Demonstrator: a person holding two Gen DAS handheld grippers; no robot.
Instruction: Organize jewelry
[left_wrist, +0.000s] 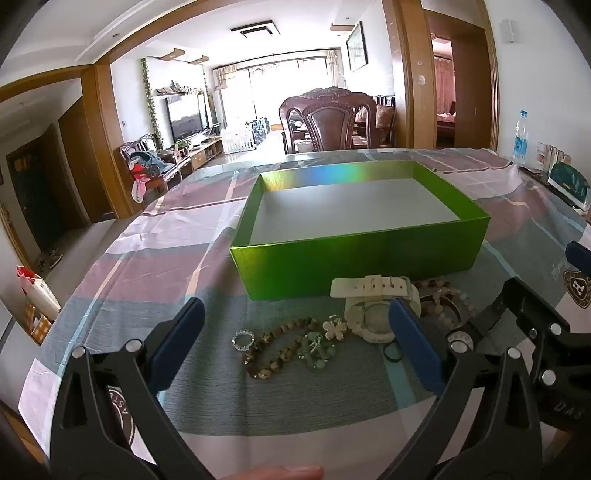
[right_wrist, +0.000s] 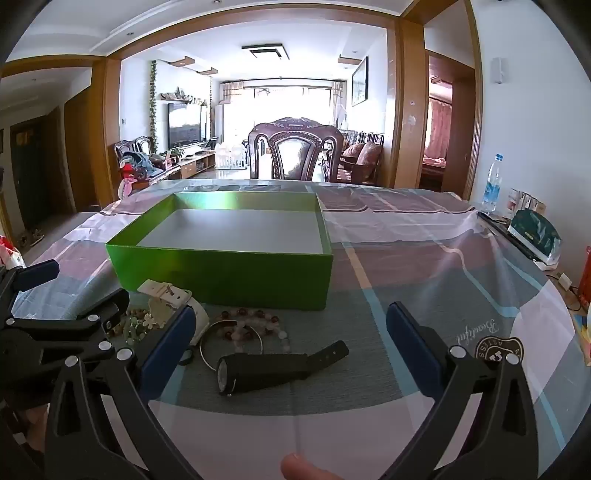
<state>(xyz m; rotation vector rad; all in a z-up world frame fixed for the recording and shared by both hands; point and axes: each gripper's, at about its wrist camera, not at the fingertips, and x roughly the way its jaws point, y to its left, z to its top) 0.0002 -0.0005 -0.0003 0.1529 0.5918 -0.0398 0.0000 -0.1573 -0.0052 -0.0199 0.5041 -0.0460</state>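
Observation:
An open green box (left_wrist: 354, 260) (right_wrist: 221, 271) with a grey floor stands empty on the table. In front of it lies jewelry: a cream watch (left_wrist: 373, 308) (right_wrist: 173, 301), a brown bead bracelet (left_wrist: 275, 350), a small clear ring bracelet (left_wrist: 243, 339), green jade pieces (left_wrist: 316, 350), a pink bead strand (right_wrist: 255, 325), a metal bangle (right_wrist: 207, 350) and a black watch (right_wrist: 266, 369). My left gripper (left_wrist: 295, 317) is open above the brown bracelet and jade. My right gripper (right_wrist: 290, 321) is open above the black watch.
A checked cloth (right_wrist: 424, 258) covers the table. A water bottle (right_wrist: 493, 184), a dark green packet (right_wrist: 535, 236) and small items stand at the right edge. A carved chair (right_wrist: 295, 151) stands behind the table.

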